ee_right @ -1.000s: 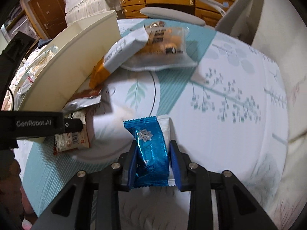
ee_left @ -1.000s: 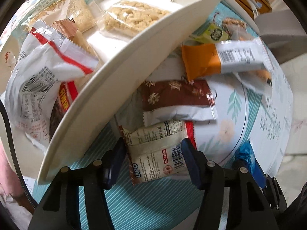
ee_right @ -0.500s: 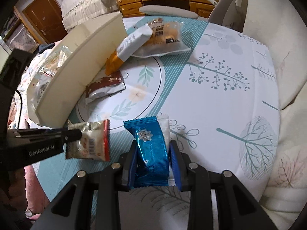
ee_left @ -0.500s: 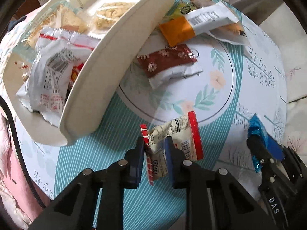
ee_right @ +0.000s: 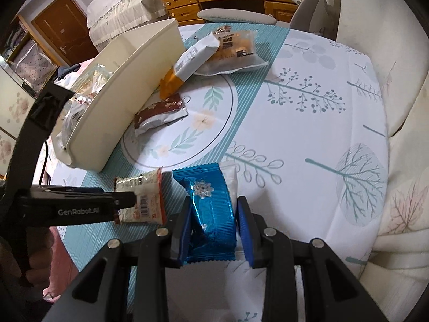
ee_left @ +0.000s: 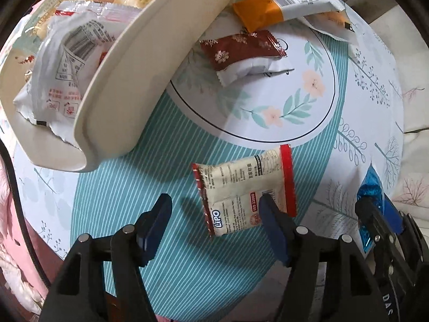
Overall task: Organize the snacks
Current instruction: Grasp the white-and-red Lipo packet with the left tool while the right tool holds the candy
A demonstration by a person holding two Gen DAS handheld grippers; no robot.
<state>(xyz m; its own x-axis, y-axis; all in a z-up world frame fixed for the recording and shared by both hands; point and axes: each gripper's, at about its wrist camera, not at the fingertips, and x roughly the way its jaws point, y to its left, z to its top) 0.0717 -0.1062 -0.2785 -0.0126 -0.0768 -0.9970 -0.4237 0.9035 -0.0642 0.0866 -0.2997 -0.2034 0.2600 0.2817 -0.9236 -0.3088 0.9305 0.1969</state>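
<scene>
2 packets are in play at the near edge of the table (ee_right: 308, 123). The left gripper (ee_left: 215, 214) points straight down with its jaws opening: the cream Lipo packet (ee_left: 244, 187) with red ends sits between the pads, its right side overlapping the right-hand pad while the left pad stands well clear — nothing pinches it. I cannot tell whether it already rests on the striped teal cloth or hangs just above it. The right gripper (ee_right: 211, 214) is clenched on a blue foil packet (ee_right: 211, 204), both pads pressing its sides, held above the tablecloth.

Beyond them, the cream bin (ee_left: 150, 53) lies at the left, already holding several bagged snacks, among them a white bag with red print (ee_left: 61, 67). Still loose on the cloth are a brown-and-white packet (ee_left: 241, 53) just beside the bin's wall, and an orange-and-white bar (ee_left: 281, 8) overlapping a clear wrapped pastry (ee_right: 236, 51) farther back.

The step in hand looks like a regrip of the Lipo packet. To do it well, the left jaws should centre over the packet's short width before closing — gripping near the middle rather than a crimped end, so it does not swing or slip on the way to the bin. The right hand should keep its packet clear of the left arm.
</scene>
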